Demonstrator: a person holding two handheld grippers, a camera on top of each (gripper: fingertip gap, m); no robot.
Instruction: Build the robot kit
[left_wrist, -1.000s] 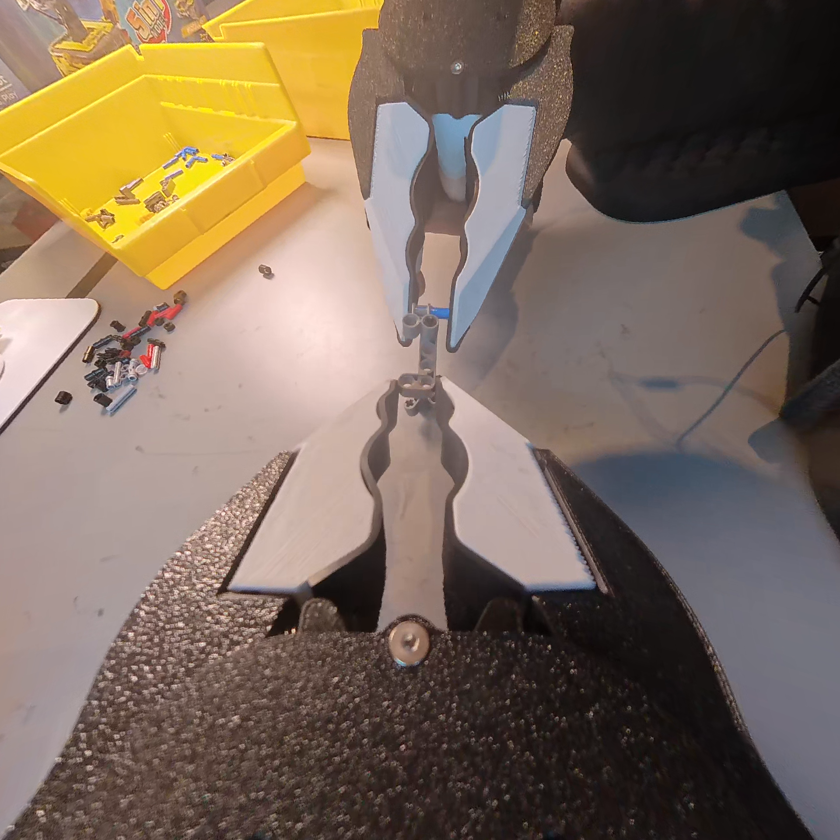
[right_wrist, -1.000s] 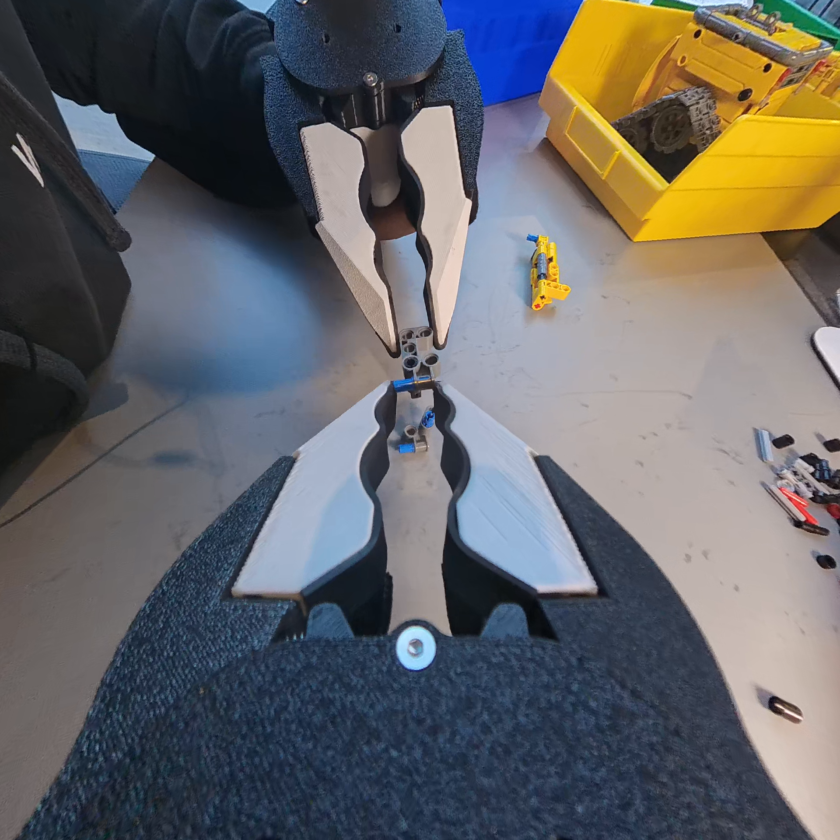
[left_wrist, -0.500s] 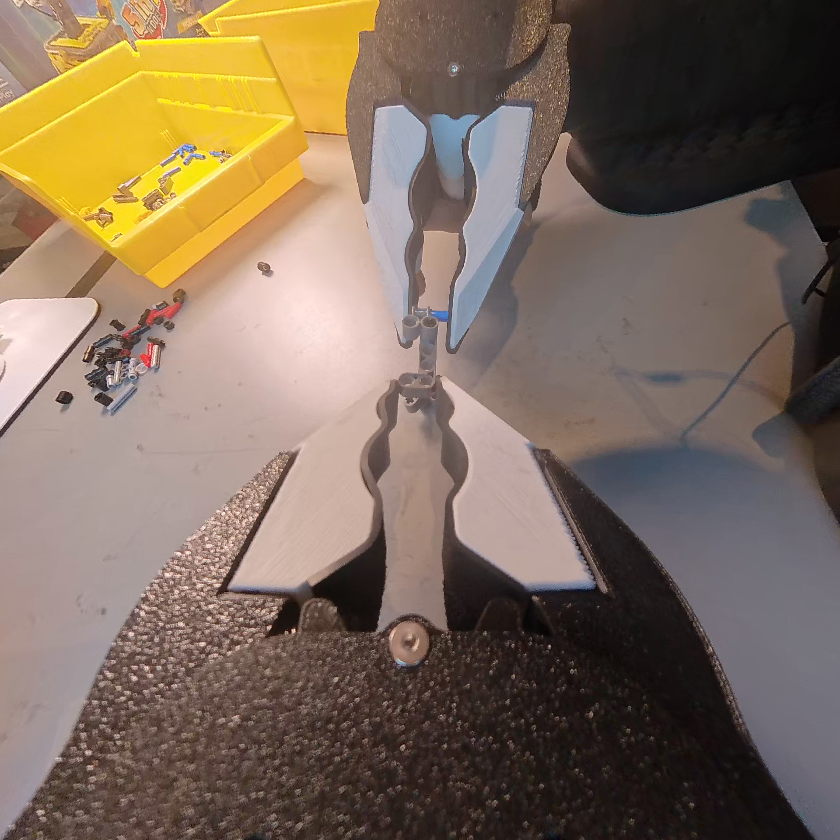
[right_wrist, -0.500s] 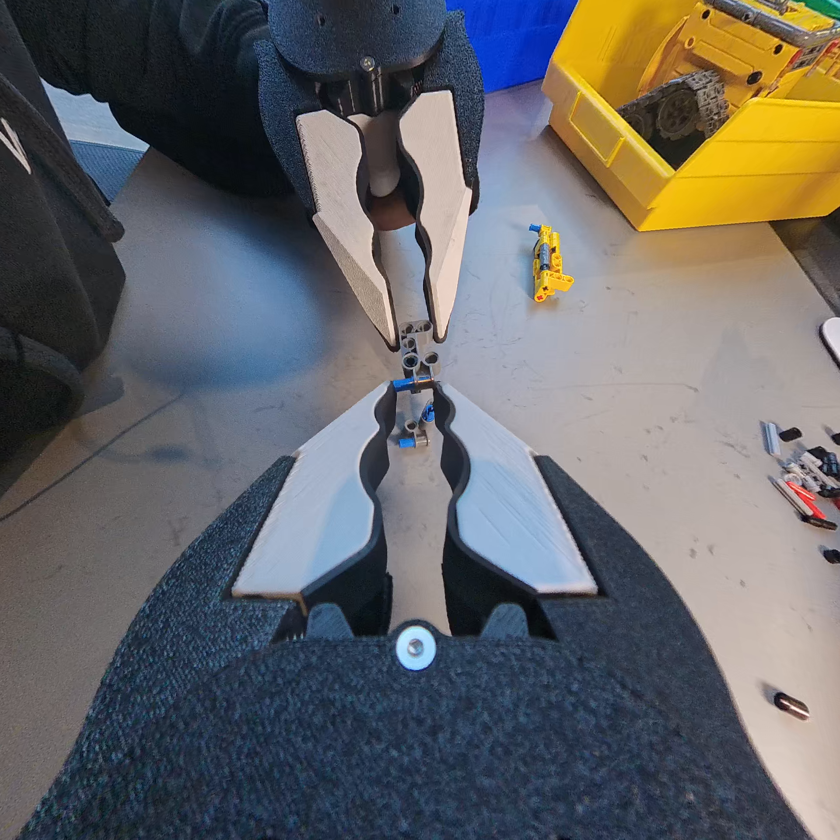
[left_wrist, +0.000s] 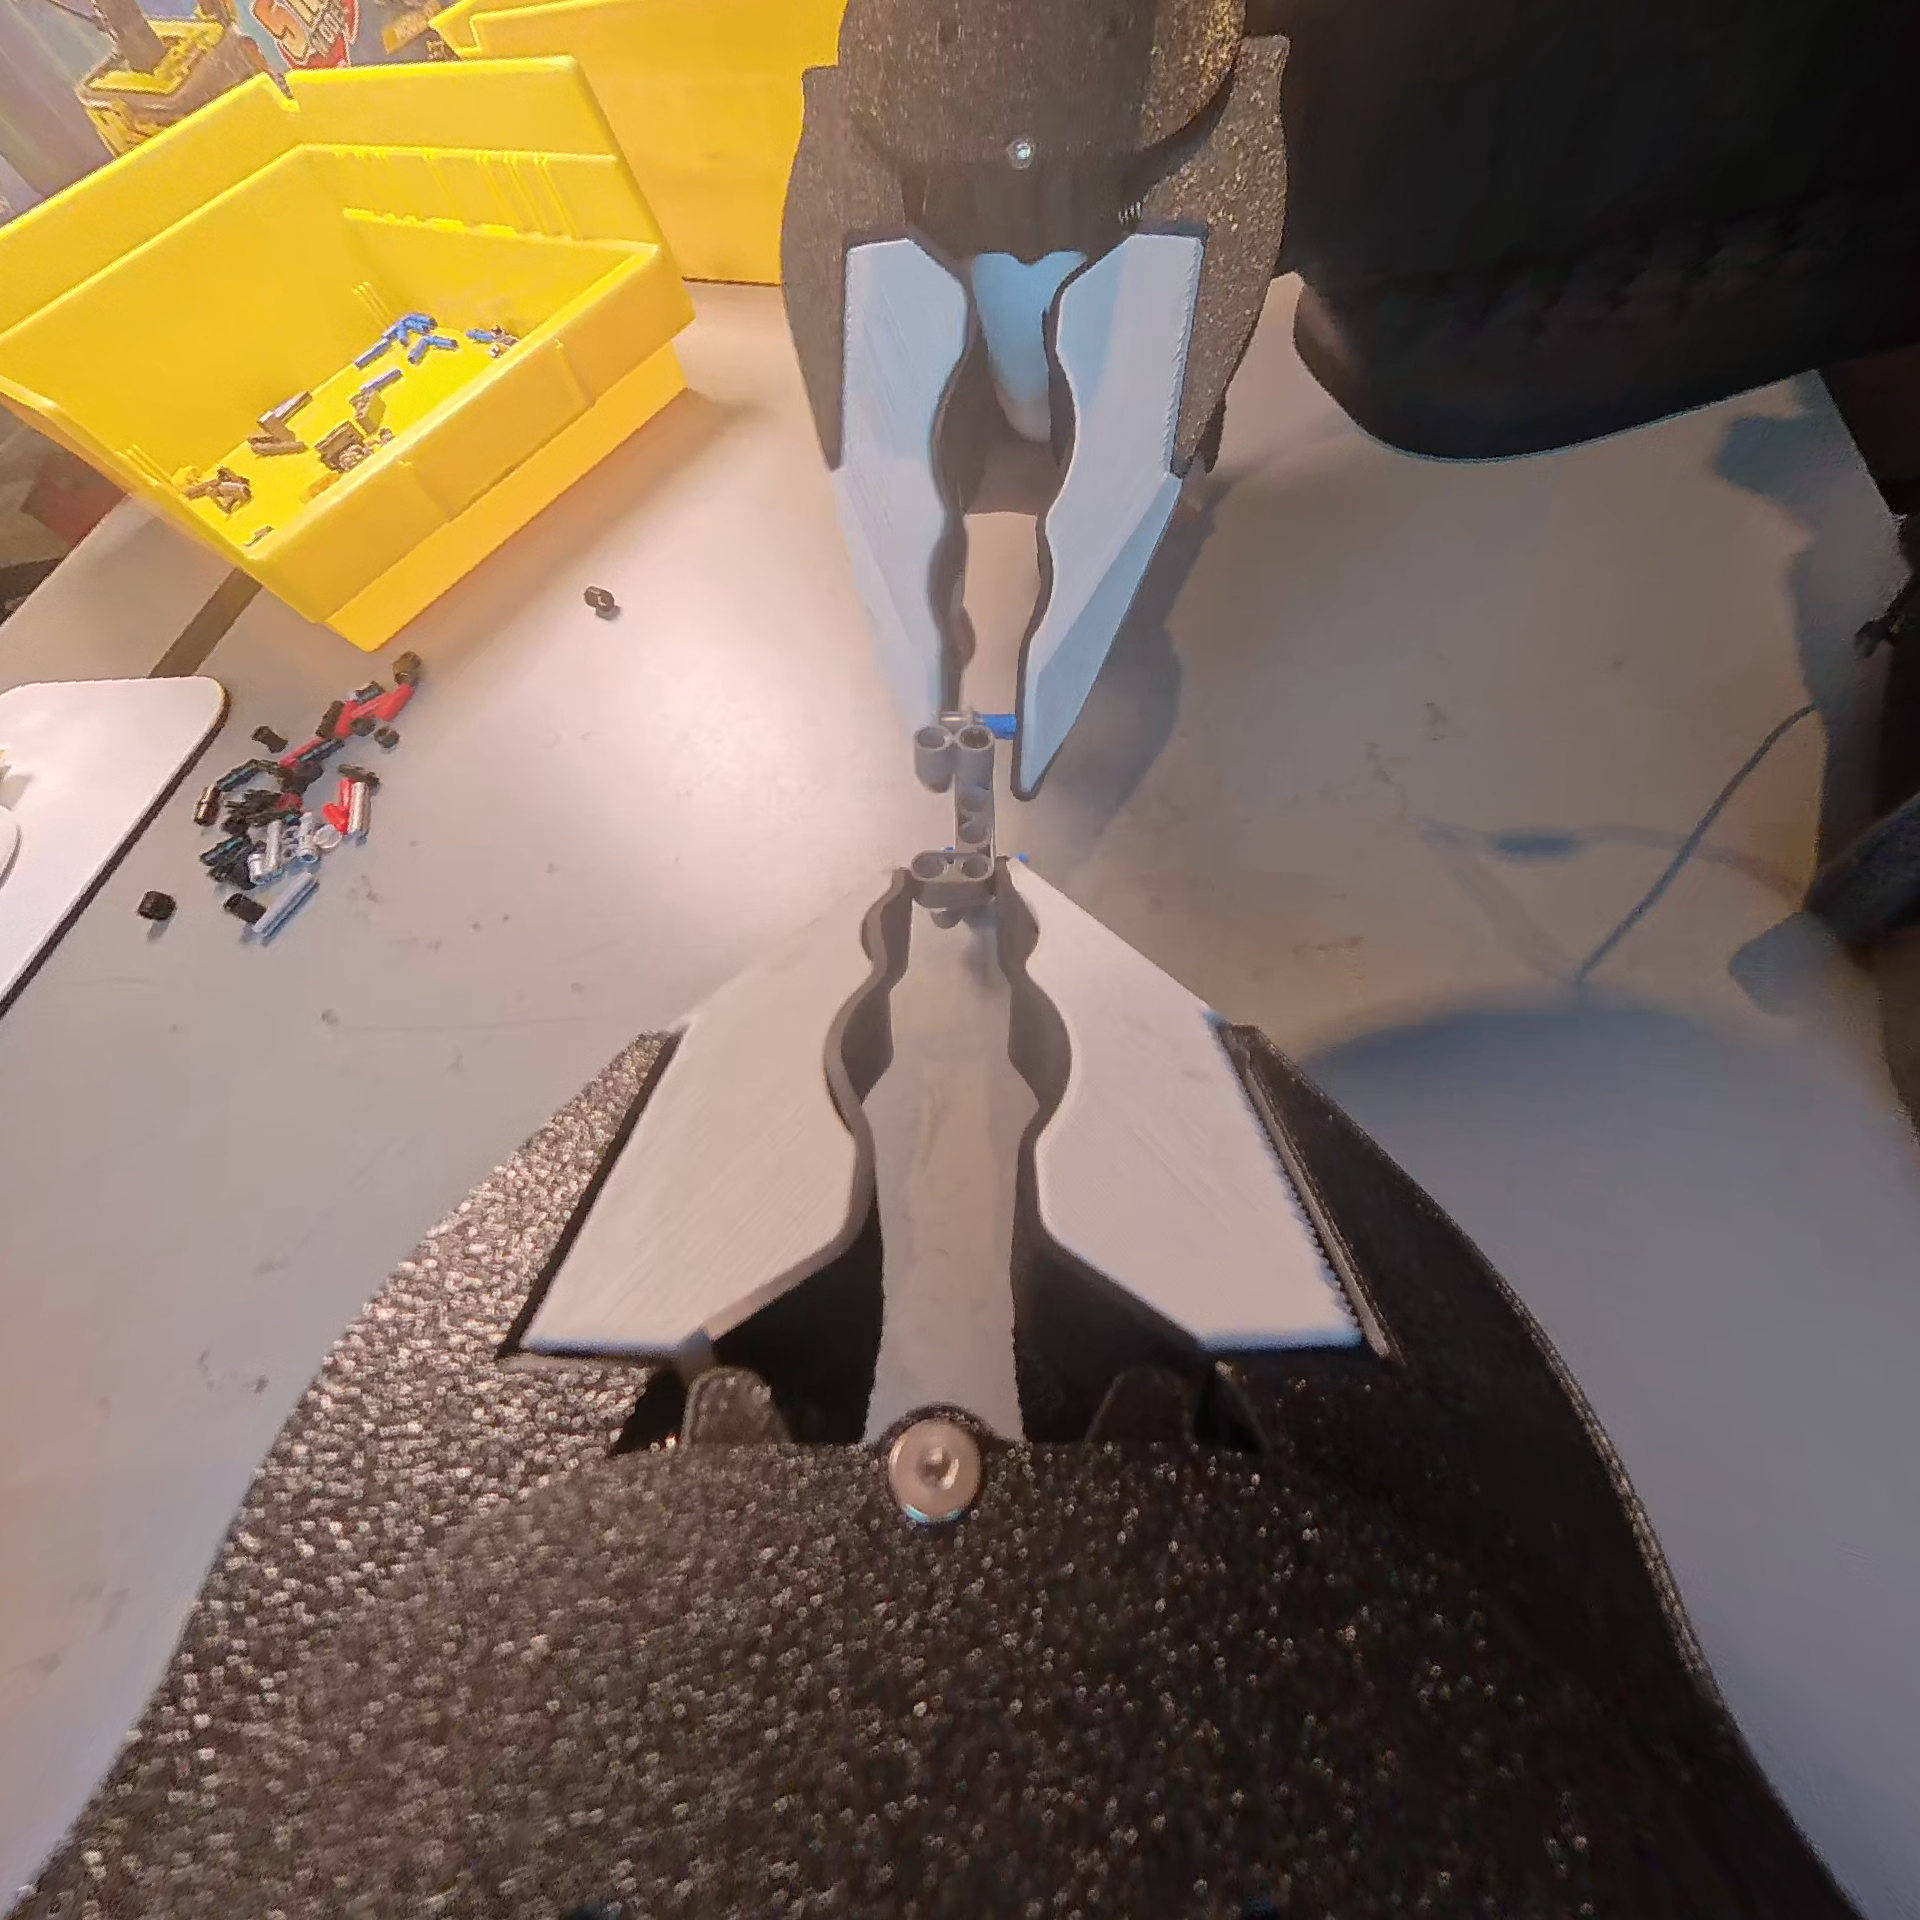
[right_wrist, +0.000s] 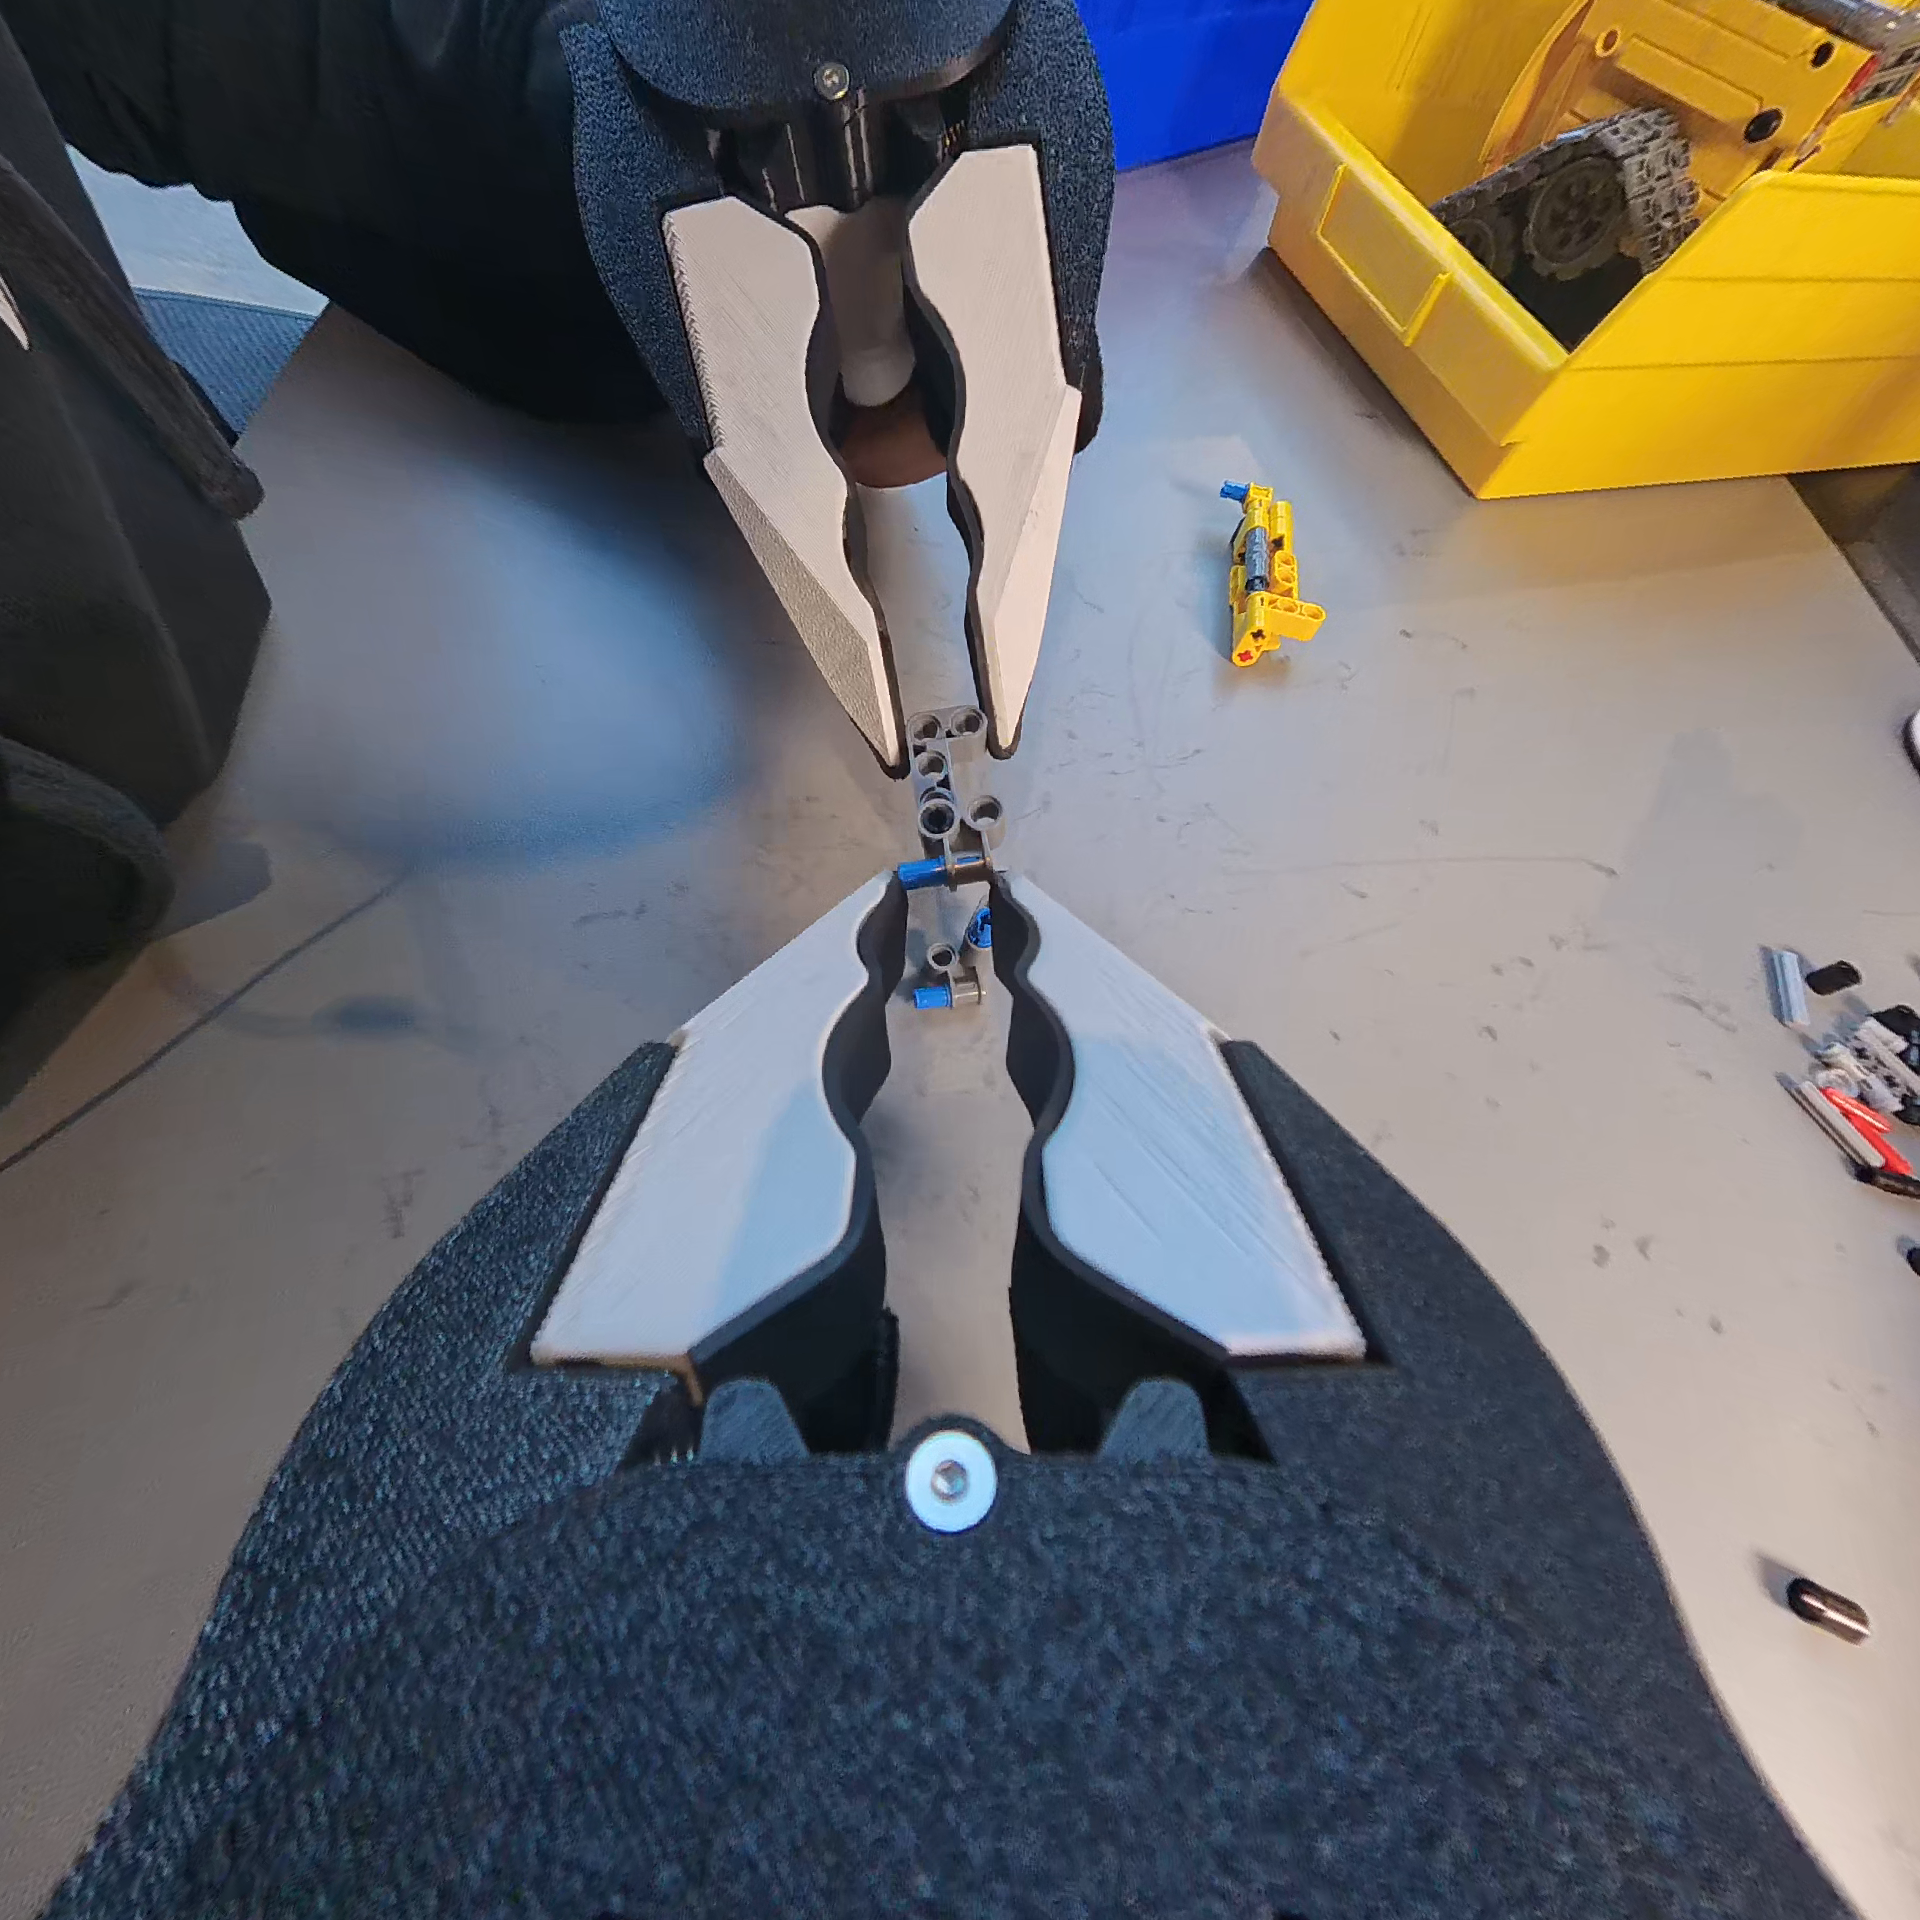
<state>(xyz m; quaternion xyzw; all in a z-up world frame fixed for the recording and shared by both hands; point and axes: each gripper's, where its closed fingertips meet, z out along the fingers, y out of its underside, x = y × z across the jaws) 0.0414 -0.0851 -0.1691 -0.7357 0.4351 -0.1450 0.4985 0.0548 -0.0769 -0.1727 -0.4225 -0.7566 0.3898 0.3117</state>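
- Left wrist view: our left gripper (left_wrist: 954, 883) is clenched on the near end of the grey beam assembly (left_wrist: 971, 821), with the twin-hole end piece caught between its tips.
- The right gripper (left_wrist: 982, 738) faces it from the far side and grasps the other end, where a blue pin (left_wrist: 1000, 719) sticks out sideways. The assembly bridges the two grippers and appears to be lifted off the counter (left_wrist: 1351, 675).
- Off to the left we see a scatter of loose pieces (left_wrist: 291, 800), a lone black piece (left_wrist: 600, 600), a yellow bin (left_wrist: 520, 499) holding a few parts, and the corner of a white board (left_wrist: 94, 748). A dark sleeve (left_wrist: 1558, 208) fills the upper right.
- Right wrist view: the right gripper (right_wrist: 945, 883) pinches the blue pin (right_wrist: 920, 873) end, and the left gripper (right_wrist: 948, 748) closes on the far end of the assembly (right_wrist: 940, 810).
- Below, between our right fingers, a small grey-and-blue piece (right_wrist: 951, 971) lies on the counter. A yellow sub-assembly (right_wrist: 1262, 571) lies to the right, well apart.
- A second yellow bin (right_wrist: 1662, 395) carries a tracked model (right_wrist: 1579, 197), and a black pin (right_wrist: 1829, 1616) lies near the right edge.
- Over the last second almost nothing has changed. Both grips have stayed closed on the same ends and the assembly has kept its shape, with only a slight drift of the background.
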